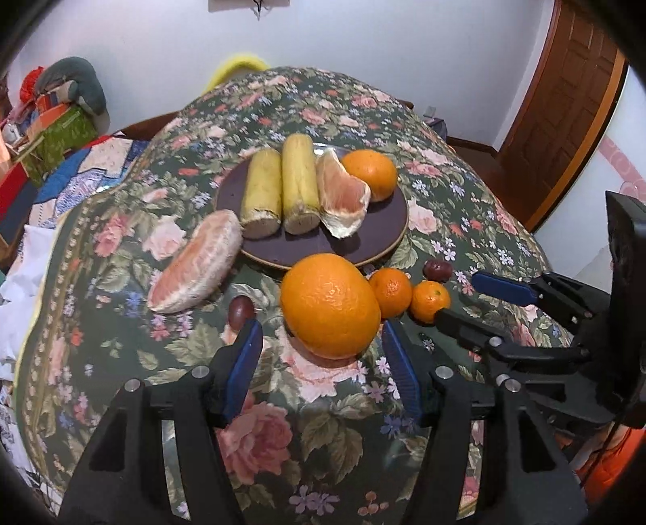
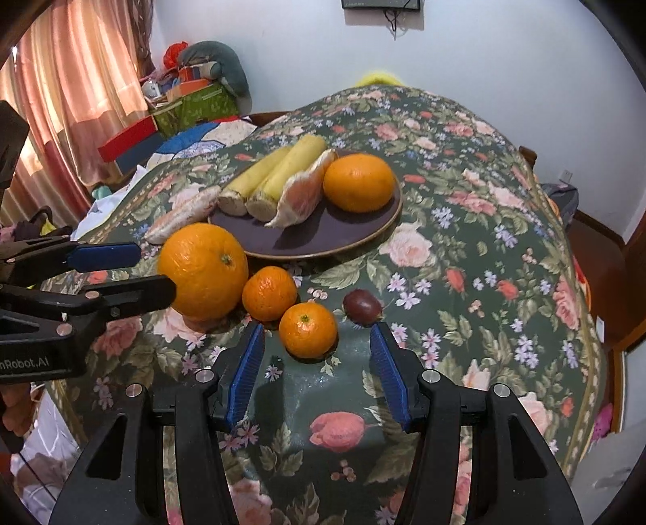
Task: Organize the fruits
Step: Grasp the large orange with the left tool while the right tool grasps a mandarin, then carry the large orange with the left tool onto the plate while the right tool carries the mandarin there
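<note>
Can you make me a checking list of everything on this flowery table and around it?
Surface: flowery cloth, bulging.
Job's things: plate holds two sugarcane pieces, a pomelo wedge and an orange. Off the plate: big orange, two tangerines, pomelo piece, two dark round fruits.
Clutter: nothing seen on the cloth.
Grippers: left claw open by the big orange; right claw open by a tangerine.
Cables: one on the wall.
Surroundings: boxes, curtain, door.

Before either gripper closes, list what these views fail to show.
- Large orange: underside and far side hidden by its own bulk, both views.
- Plate: far rim hidden behind the fruit, left wrist view.
- Pomelo segment on the cloth: partly hidden behind the large orange, right wrist view.
</note>
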Demonstrator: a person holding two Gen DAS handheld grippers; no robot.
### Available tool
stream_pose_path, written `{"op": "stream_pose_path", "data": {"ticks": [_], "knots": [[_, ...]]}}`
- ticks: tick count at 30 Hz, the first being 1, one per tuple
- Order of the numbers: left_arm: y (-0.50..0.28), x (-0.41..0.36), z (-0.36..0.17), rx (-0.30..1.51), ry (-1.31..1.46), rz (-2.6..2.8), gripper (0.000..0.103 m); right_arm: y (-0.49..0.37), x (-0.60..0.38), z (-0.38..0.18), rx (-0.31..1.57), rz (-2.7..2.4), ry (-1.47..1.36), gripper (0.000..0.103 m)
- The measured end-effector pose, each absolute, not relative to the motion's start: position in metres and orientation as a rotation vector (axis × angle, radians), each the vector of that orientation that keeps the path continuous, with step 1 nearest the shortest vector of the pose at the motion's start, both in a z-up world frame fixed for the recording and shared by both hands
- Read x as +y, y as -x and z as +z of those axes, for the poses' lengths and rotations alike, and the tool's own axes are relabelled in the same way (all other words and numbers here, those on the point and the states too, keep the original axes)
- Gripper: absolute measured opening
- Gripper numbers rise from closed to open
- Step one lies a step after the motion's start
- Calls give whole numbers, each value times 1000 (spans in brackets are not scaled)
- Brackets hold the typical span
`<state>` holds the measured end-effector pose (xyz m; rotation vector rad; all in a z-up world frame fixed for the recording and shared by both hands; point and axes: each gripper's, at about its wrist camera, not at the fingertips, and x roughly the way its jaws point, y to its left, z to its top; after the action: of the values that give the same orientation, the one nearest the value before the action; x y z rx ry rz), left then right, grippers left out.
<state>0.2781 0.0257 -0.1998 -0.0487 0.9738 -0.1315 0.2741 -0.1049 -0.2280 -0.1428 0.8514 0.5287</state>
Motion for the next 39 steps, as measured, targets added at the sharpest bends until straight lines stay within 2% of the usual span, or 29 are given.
{"op": "stream_pose_path", "data": {"ticks": [10,13,16,39], "knots": [[-300,19,-219,1011,49,-146,63,-281,-103,-244,882,546,122,51],[-304,18,-222,1010,47,-147,63,-282,-102,-244,882,555,118,44],[-306,18,-224,1001,51,-147,63,-283,-101,-243,888,583,105,33],[-286,39,-201,953,98,-117,62,-279,-113,-212,806,562,83,32]]}}
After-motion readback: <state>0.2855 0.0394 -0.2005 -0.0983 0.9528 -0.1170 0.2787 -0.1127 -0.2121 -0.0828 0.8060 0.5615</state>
